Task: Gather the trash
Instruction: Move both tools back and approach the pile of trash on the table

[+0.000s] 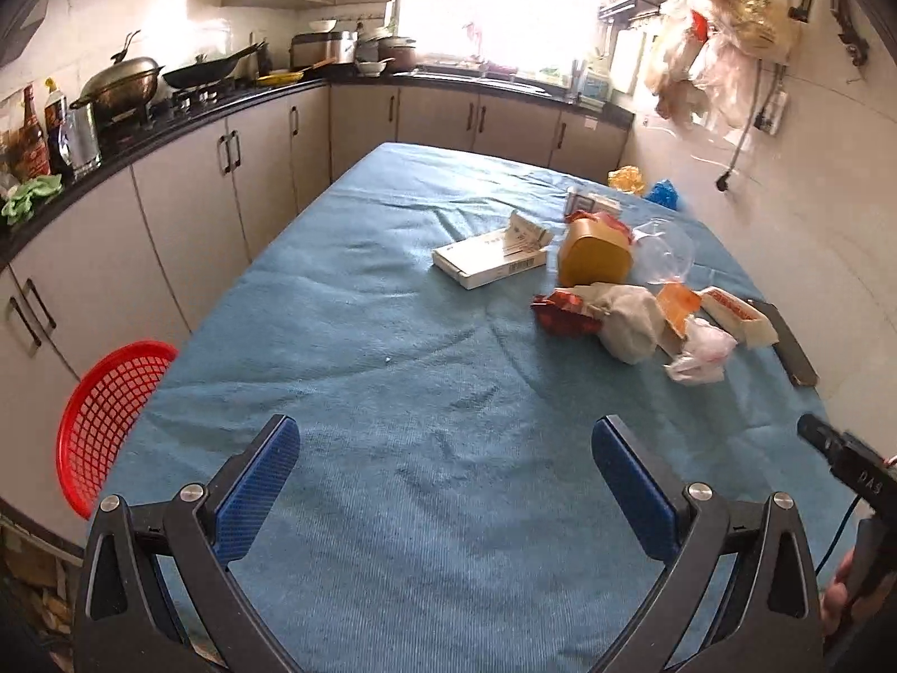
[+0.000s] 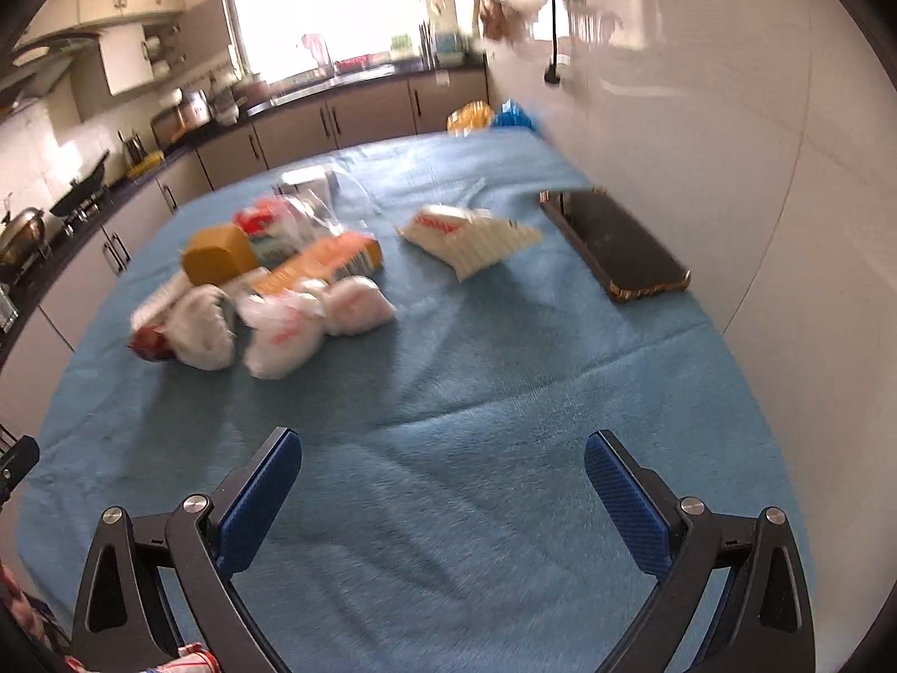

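A table covered with a blue cloth (image 1: 392, 392) is seen in a kitchen. The left gripper (image 1: 445, 460) is held above the near part of the cloth, its blue-padded jaws spread wide with nothing between them. The right gripper (image 2: 443, 476) is likewise spread wide and unloaded. The trash pile (image 1: 616, 291) lies well ahead on the cloth: a yellow box (image 1: 594, 255), a flat white carton (image 1: 488, 258), crumpled white bags (image 2: 291, 331) and red wrappers. A red mesh basket (image 1: 106, 409) is seen beside the table's left edge. A dark phone (image 2: 616, 241) lies near the wall.
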`<state>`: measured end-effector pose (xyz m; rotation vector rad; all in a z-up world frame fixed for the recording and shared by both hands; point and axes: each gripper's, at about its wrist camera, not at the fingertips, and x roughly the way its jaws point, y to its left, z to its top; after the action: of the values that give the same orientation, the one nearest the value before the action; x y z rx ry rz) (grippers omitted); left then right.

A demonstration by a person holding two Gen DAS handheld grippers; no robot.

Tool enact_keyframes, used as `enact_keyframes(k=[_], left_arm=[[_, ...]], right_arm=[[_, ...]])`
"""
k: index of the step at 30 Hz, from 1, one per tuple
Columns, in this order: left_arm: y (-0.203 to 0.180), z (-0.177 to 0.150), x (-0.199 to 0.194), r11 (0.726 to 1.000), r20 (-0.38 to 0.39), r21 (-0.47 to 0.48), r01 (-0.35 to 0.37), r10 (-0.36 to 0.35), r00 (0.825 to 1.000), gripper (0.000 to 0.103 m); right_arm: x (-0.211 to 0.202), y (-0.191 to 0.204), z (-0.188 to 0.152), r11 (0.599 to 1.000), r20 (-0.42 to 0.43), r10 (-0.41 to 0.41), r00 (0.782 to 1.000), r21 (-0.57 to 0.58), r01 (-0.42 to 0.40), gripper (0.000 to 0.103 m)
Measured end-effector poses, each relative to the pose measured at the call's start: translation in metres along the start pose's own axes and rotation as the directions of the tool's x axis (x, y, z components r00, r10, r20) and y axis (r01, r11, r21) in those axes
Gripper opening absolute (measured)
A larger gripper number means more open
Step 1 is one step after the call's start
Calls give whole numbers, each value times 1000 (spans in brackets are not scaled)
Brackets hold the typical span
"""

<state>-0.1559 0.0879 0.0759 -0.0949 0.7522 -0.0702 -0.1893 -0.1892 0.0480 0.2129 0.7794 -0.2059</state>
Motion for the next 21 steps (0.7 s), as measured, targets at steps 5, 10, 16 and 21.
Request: enact_keyframes(k=[5, 10, 16, 21], left_arm=[[0, -2, -27, 999, 104, 10, -39, 38, 994, 103], [-1, -4, -58, 993, 242, 29, -115, 105, 965, 103], [1, -10, -75, 987, 314, 38, -156, 137, 940, 103], [-1, -15, -69, 968, 309, 44, -246, 221, 925, 103]], right_arm=[[-46, 18, 0, 999, 178, -8, 984, -32, 14, 103], [-103, 36, -10, 996, 459, -72, 885, -18, 91, 103], [-116, 37, -22, 998, 562, -56, 826, 16, 57, 103], [-106, 44, -21, 999, 471, -31, 882, -25, 48, 103]])
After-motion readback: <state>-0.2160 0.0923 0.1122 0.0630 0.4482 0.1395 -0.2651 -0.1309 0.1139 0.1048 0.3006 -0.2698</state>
